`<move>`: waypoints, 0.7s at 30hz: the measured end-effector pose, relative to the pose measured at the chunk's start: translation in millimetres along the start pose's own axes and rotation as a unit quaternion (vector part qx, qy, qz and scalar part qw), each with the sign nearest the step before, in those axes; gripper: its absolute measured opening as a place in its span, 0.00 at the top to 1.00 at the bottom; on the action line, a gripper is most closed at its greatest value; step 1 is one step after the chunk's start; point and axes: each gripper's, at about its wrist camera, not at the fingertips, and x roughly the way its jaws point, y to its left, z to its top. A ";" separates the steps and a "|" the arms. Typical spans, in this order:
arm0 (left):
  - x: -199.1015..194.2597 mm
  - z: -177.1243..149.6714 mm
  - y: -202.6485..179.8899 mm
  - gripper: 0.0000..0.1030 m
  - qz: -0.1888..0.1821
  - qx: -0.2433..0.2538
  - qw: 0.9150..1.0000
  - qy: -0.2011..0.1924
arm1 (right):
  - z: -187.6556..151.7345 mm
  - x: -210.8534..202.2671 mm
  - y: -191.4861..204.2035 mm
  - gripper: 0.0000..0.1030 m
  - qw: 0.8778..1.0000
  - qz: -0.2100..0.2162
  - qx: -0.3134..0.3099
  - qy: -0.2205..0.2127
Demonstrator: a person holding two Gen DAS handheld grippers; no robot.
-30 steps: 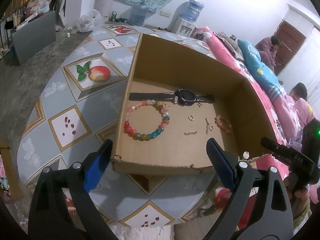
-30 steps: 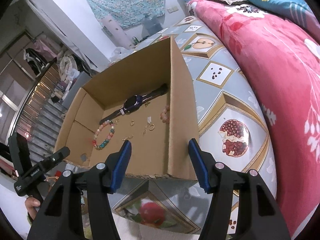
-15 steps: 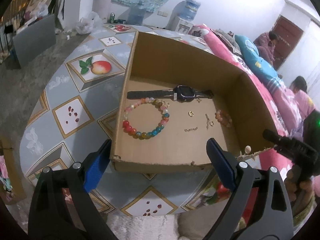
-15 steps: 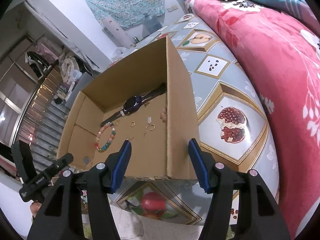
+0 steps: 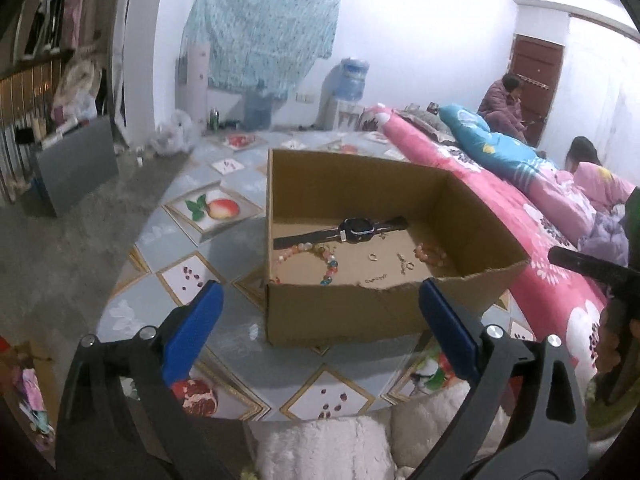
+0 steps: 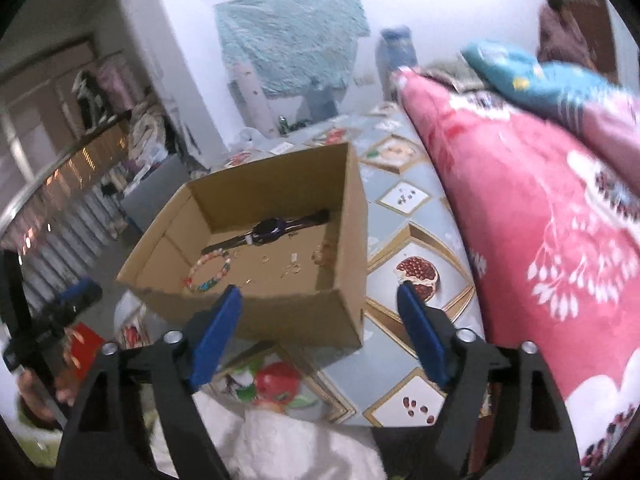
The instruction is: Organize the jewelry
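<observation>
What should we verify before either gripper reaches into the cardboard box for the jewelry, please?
1. Left gripper carries nothing, jaws opening: ok.
2. Right gripper carries nothing, jaws opening: ok.
3. Cardboard box sits flat on the table, top open: ok.
4. Watch lies clear of the beaded bracelet: cannot tell, they look close.
5. Small ring lies apart from other pieces: ok.
6. Grippers over the box: not ok, both are short of its near wall.

The cardboard box [image 5: 348,316] is matt brown, its near rim torn ragged. Inside lie a black watch [image 5: 356,230] with a glossy face and a bracelet [image 5: 330,270] of shiny coloured beads. The tablecloth [image 5: 172,248] under it looks smooth and slightly glossy, while the gripper fingers [image 5: 192,330] are matt blue on black plastic.
</observation>
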 end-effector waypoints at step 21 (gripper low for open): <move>27.2 -11.6 -41.7 0.08 0.090 0.007 0.993 0.077 | -20.4 29.0 60.3 0.06 0.999 -0.039 0.003 0.025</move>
